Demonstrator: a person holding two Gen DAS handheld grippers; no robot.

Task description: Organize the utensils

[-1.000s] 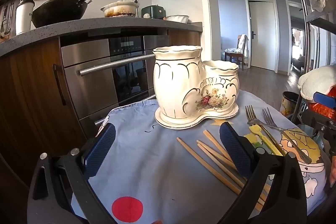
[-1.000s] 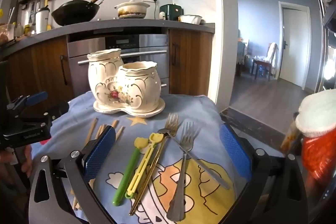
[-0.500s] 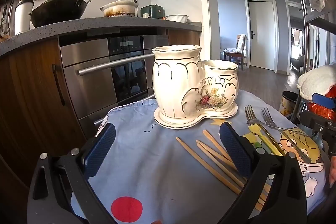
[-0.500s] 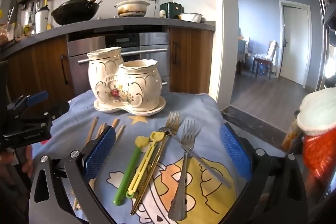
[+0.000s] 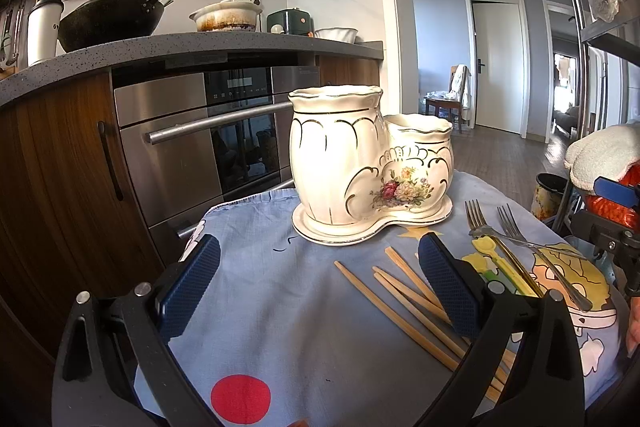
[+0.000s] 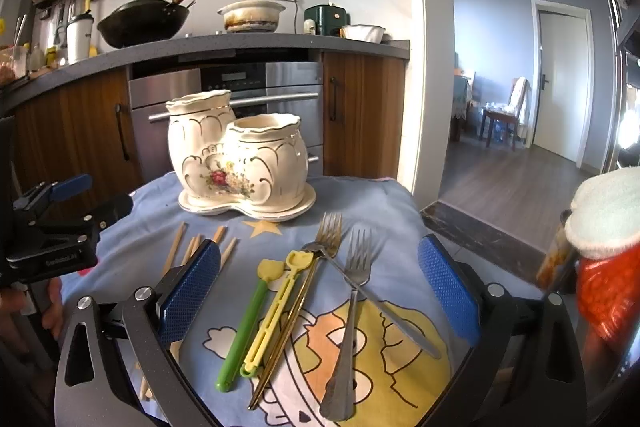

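Left gripper (image 5: pixel 319 283) and right gripper (image 6: pixel 319 283) both gape wide, holding nothing; wooden chopsticks (image 5: pixel 404 301), silver forks (image 6: pixel 352 267) and a green-and-yellow plastic utensil (image 6: pixel 244 323) lie loose on the blue cartoon-print cloth (image 5: pixel 280 307); beyond stands the cream floral ceramic two-pot holder (image 6: pixel 240 159); behind, a steel oven (image 5: pixel 192 147).

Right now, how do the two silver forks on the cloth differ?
The left fork lies slanted, handle running right toward the camera; the right fork lies nearly straight. The left fork's handle crosses over the right fork's neck. The left fork's head sits by the yellow clip; the right fork lies clear of it. Both are silver and rest flat, tines toward the holder.
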